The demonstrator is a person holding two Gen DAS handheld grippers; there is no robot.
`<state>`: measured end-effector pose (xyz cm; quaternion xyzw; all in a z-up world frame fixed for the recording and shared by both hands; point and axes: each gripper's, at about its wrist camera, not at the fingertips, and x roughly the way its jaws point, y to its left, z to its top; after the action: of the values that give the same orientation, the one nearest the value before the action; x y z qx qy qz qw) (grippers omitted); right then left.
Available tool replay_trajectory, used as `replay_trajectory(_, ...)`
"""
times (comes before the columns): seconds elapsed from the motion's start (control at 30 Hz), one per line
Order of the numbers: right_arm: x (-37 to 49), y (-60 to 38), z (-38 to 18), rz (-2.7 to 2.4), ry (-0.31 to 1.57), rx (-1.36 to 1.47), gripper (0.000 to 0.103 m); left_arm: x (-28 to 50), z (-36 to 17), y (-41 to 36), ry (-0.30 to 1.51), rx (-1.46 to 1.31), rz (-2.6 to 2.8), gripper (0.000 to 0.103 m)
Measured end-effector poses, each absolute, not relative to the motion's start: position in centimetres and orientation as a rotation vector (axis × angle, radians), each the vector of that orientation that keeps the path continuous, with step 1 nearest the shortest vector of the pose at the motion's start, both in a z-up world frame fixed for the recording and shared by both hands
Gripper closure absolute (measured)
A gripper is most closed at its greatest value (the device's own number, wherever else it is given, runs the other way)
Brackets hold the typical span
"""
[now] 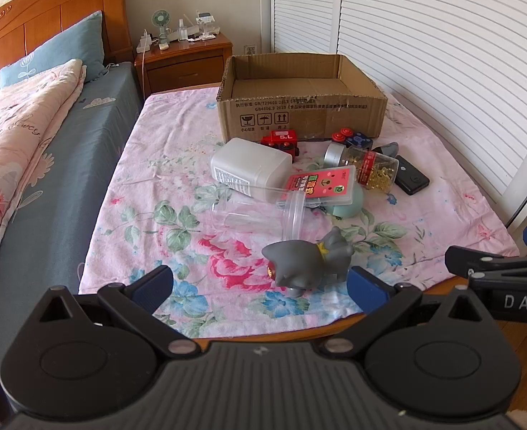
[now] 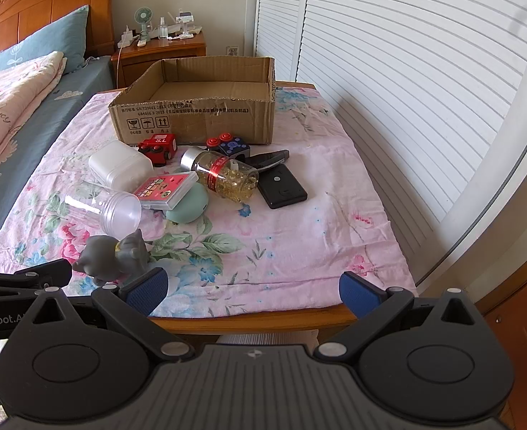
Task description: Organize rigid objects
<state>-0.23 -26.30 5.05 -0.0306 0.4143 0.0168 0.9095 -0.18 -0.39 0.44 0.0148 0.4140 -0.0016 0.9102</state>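
An open cardboard box (image 1: 301,114) (image 2: 195,114) stands at the far side of a table covered with floral cloth. In front of it lie a white container (image 1: 251,170) (image 2: 120,168), a clear jar (image 1: 260,213) (image 2: 102,209), a red toy car (image 1: 281,140) (image 2: 158,147), a blue toy with red wheels (image 1: 351,139) (image 2: 229,146), a capsule bottle (image 1: 365,166) (image 2: 222,175), a red card case (image 1: 320,186) (image 2: 165,188), a green round object (image 1: 349,202) (image 2: 188,208), a black device (image 1: 410,179) (image 2: 281,186) and a grey cat figure (image 1: 310,261) (image 2: 115,256). My left gripper (image 1: 260,286) is open and empty just before the cat. My right gripper (image 2: 252,290) is open and empty at the table's near edge.
A bed (image 1: 30,136) with a pink quilt lies to the left. A wooden nightstand (image 1: 184,57) with a small fan stands behind. White louvered doors (image 1: 424,36) run along the right. The table's wooden front edge (image 2: 252,319) is just below my grippers.
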Motion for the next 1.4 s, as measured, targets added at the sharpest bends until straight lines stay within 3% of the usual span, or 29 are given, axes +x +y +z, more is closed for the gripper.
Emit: replay_trajectory(1.4, 0.7, -27.1, 5.1, 0.057, 0.799, -0.082, 0.000, 0.8, 0.3, -0.4, 0.801, 0.092, -0.137, 0.001)
